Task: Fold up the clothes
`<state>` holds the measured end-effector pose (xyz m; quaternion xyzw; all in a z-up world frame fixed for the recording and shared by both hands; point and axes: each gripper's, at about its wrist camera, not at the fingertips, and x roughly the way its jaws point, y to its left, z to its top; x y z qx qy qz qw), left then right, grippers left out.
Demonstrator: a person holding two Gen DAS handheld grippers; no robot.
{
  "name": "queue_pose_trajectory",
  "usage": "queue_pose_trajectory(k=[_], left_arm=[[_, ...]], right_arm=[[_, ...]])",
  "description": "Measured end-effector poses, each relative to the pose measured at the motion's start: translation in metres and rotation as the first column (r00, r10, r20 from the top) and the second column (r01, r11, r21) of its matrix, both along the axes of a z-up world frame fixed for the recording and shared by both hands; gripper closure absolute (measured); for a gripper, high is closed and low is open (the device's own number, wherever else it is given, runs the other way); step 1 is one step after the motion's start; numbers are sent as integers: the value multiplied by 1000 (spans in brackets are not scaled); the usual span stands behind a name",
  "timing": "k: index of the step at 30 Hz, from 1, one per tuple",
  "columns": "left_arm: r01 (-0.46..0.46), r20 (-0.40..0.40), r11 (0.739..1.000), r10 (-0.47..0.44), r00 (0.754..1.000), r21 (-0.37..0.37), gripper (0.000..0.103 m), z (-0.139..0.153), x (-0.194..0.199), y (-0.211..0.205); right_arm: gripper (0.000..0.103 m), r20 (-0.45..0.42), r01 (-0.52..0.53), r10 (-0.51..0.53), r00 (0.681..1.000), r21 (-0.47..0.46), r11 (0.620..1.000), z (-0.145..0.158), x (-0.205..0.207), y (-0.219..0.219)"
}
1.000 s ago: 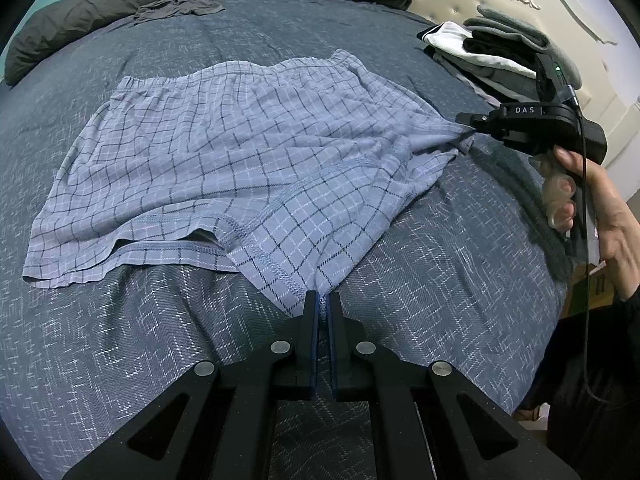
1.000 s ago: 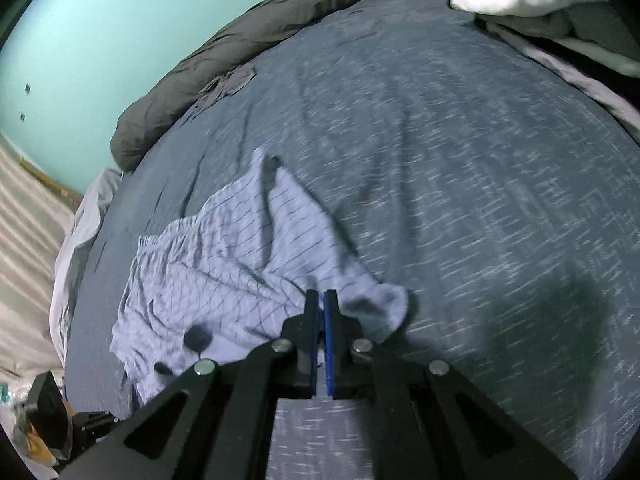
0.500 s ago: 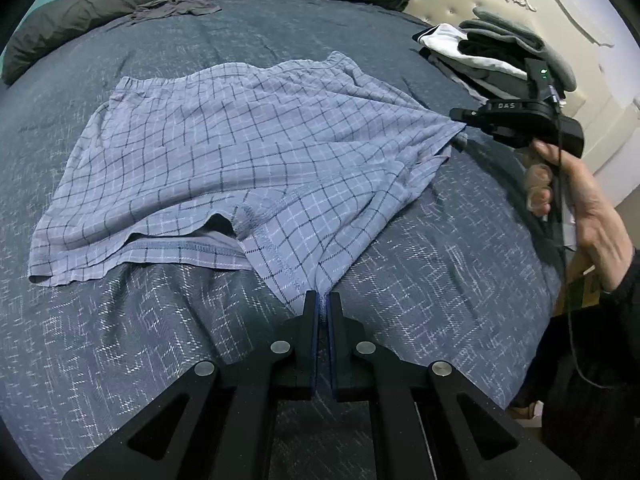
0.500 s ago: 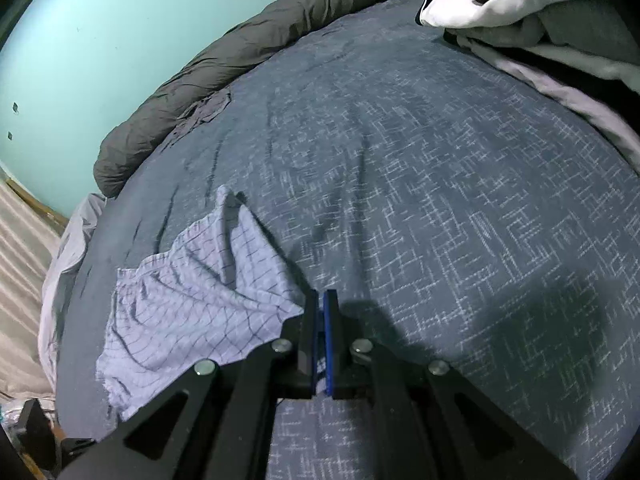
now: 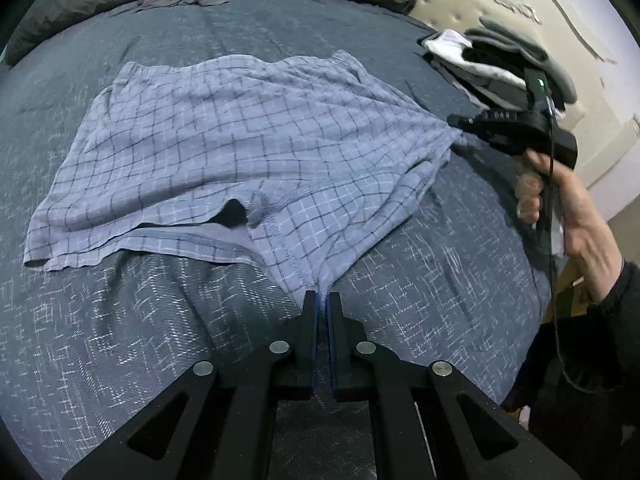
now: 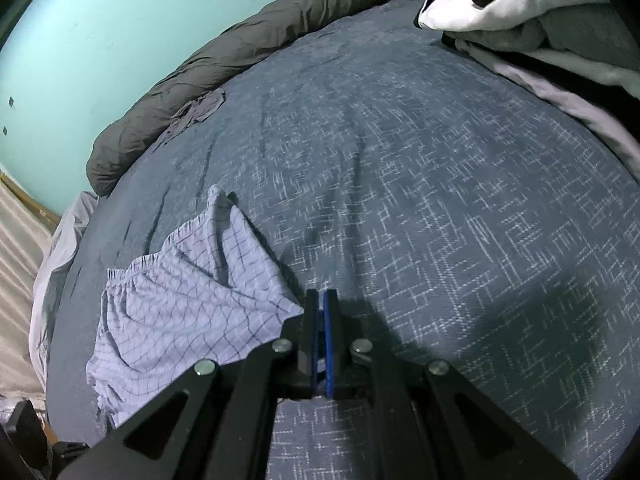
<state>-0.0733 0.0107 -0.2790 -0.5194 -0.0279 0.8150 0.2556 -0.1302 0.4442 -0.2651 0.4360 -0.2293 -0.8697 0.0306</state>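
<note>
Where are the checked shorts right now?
The checked shorts lie spread on the blue bedspread, mid-frame in the left wrist view, pinched by the left gripper and right gripper, near the clothes pile.

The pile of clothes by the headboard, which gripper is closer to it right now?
Right. The right gripper pinches the checked shorts just beside the clothes pile; the left gripper holds their near hem, farther away.

left gripper [image 5: 322, 300] low over the bed [image 5: 440, 288], jaws pressed together on a corner of the checked shorts [image 5: 240, 128]. right gripper [image 6: 320, 300] likewise clamped on another corner, gripped by the person's right hand [image 5: 560, 200], dark sleeve at the bed's edge.
</note>
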Motion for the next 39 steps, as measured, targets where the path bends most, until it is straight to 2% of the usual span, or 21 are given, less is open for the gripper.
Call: queue_pose_trajectory(k=[4,5,10,12,13,14,16,21,27,30,31,32,34,37,39], left_arm=[[-59,-45,998,60,997,16,96,13,-4,-17],[-84,-55,996,85,995,15,92,14,-6,-23],[-194,-27,980,195,980,32,91,5,-15,-45],[-172,-39,985,172,984,21,91,7,-13,-38],[-154,-47,988,154,987,19,91,9,-11,-33],[-133,-53,991,134,990,14,91,10,-9,-27],[-94,-52,996,94,994,5,91,8,-8,-16],[-44,-32,999,43,999,-13,91,1,-2,2],[-35,-15,999,35,999,-17,82,-5,-1,7],[-23,-12,1000,23,1000,-7,82,-4,0,9],[-18,-12,1000,18,1000,-4,82,-4,1,9],[-14,-13,1000,14,1000,-3,82,-3,2,11],[-5,-26,1000,5,1000,-13,82,-4,3,13],[5,-31,999,-6,999,-45,85,-9,2,17],[11,-33,998,-13,999,-59,99,-12,3,18]], right_arm=[[101,10,10,-10,1000,-12,1000,-4,1,4],[101,11,9,-9,1000,-14,1000,-4,2,3],[99,-3,-29,29,1000,17,999,7,9,-12],[96,-16,-61,62,998,50,997,18,16,-25],[92,-22,-77,78,997,67,995,23,20,-31],[79,-26,-105,107,994,70,992,28,23,-39],[67,-32,-196,197,980,39,980,34,30,-61],[67,-8,-392,393,920,-71,917,32,43,-115],[67,52,-458,459,887,-37,888,17,47,-143],[72,56,-483,482,874,-5,876,14,52,-150],[84,58,-487,485,872,9,874,12,54,-151],[92,57,-487,485,872,13,873,13,56,-150],[100,56,-487,485,872,21,873,13,60,-150],[102,53,-488,486,873,33,872,14,65,-149],[102,53,-487,485,873,28,873,15,69,-148]])
